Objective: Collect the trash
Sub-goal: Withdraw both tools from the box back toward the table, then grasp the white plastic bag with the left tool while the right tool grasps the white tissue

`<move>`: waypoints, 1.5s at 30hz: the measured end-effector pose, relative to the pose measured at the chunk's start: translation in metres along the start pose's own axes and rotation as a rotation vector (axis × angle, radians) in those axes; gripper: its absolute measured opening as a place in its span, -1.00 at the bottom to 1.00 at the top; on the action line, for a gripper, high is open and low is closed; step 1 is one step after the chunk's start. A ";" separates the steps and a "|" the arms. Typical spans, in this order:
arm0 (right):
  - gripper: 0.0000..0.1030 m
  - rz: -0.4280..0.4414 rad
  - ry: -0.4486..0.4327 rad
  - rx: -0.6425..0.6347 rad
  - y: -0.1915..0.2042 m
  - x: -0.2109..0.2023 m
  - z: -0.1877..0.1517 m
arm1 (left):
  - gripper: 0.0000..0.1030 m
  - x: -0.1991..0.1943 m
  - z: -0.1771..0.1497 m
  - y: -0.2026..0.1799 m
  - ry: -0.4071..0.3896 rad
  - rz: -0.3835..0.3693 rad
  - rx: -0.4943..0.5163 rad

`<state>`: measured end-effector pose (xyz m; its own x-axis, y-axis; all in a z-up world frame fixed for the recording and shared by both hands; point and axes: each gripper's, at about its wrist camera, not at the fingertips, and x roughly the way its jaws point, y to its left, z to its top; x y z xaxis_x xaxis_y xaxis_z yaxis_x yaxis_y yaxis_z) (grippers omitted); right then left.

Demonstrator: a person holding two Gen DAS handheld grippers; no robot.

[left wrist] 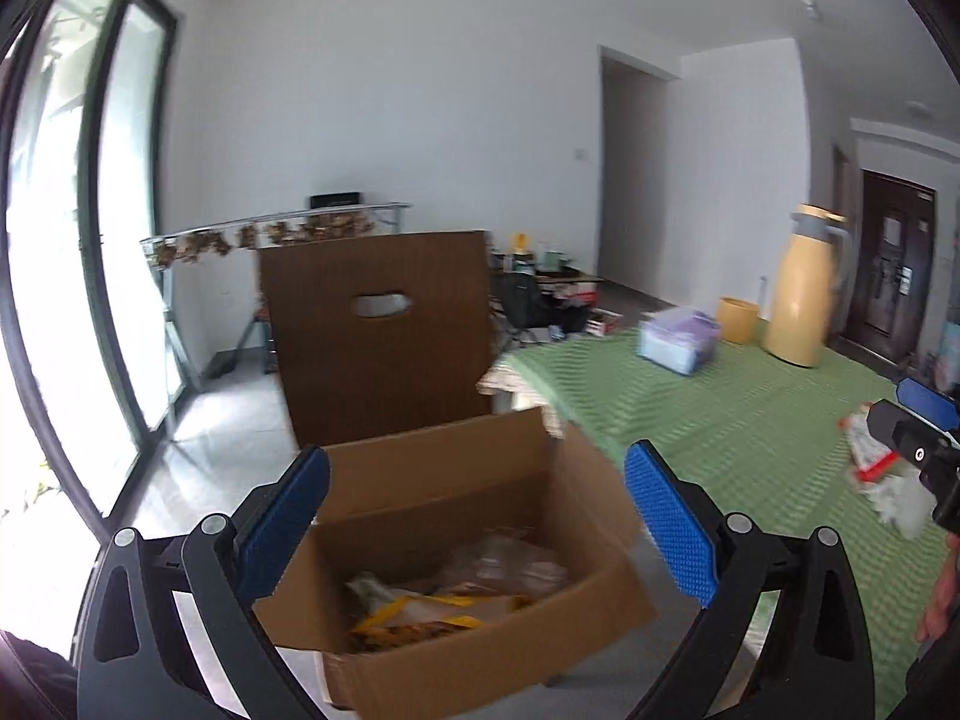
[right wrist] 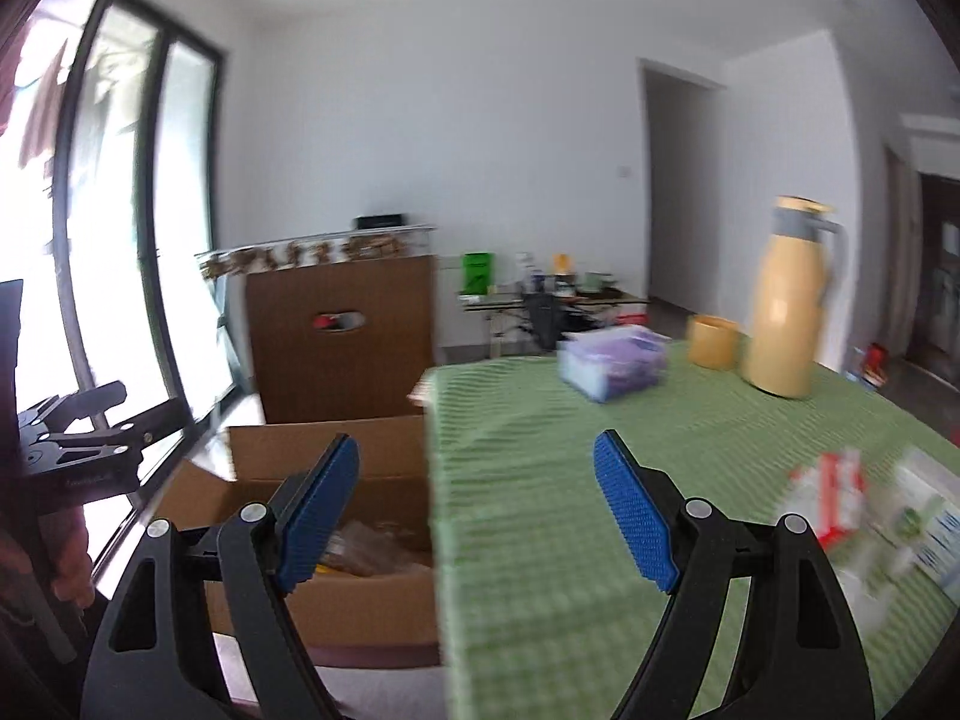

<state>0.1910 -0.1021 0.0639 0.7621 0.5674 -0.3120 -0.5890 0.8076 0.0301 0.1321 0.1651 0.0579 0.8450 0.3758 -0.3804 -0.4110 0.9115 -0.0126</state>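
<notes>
Both claws gape empty; the wrapper (right wrist: 831, 495) lies on the bench (right wrist: 540, 450) right of the right claw (right wrist: 477, 516), nearer it than the left claw (left wrist: 477, 522)

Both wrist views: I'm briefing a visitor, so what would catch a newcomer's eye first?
The open cardboard box beside the table, already holding wrappers, sits under the open left gripper. On the green tablecloth, the tall yellow thermos stands at the far side, and blurred red-and-white trash lies near the open right gripper.
</notes>
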 end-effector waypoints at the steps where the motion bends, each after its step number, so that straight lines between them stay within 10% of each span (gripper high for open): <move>1: 0.50 -0.040 0.003 0.009 -0.015 -0.010 -0.003 | 0.85 0.000 -0.001 -0.013 0.006 -0.031 0.007; 8: 0.50 -0.330 0.028 0.128 -0.126 -0.088 -0.028 | 0.85 0.021 -0.015 -0.128 0.186 -0.338 0.063; 16: 0.50 -0.624 0.067 0.246 -0.223 -0.176 -0.069 | 0.85 0.016 -0.027 -0.269 0.203 -0.614 0.183; 25: 0.50 -0.737 0.037 0.430 -0.275 -0.215 -0.103 | 0.83 0.062 -0.072 -0.414 0.399 -0.679 0.425; 26: 0.50 -0.735 0.026 0.429 -0.274 -0.216 -0.104 | 0.47 0.064 -0.074 -0.419 0.396 -0.654 0.433; 28: 0.50 -0.745 0.028 0.419 -0.274 -0.216 -0.103 | -0.42 0.068 -0.077 -0.425 0.418 -0.633 0.434; 30: 0.50 -0.737 0.036 0.413 -0.272 -0.214 -0.104 | -0.76 0.064 -0.075 -0.418 0.446 -0.672 0.393; 38: 0.51 -0.708 0.069 0.321 -0.251 -0.194 -0.100 | -0.86 0.006 -0.030 -0.319 0.242 -0.796 0.251; 45: 0.50 -0.419 0.258 0.192 -0.194 -0.119 -0.082 | -0.86 0.021 -0.011 -0.226 0.184 -0.623 0.145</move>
<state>0.1928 -0.3398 0.0168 0.8165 0.1510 -0.5572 -0.1697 0.9853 0.0183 0.2393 -0.0349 0.0424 0.8322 -0.2519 -0.4940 0.1966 0.9670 -0.1619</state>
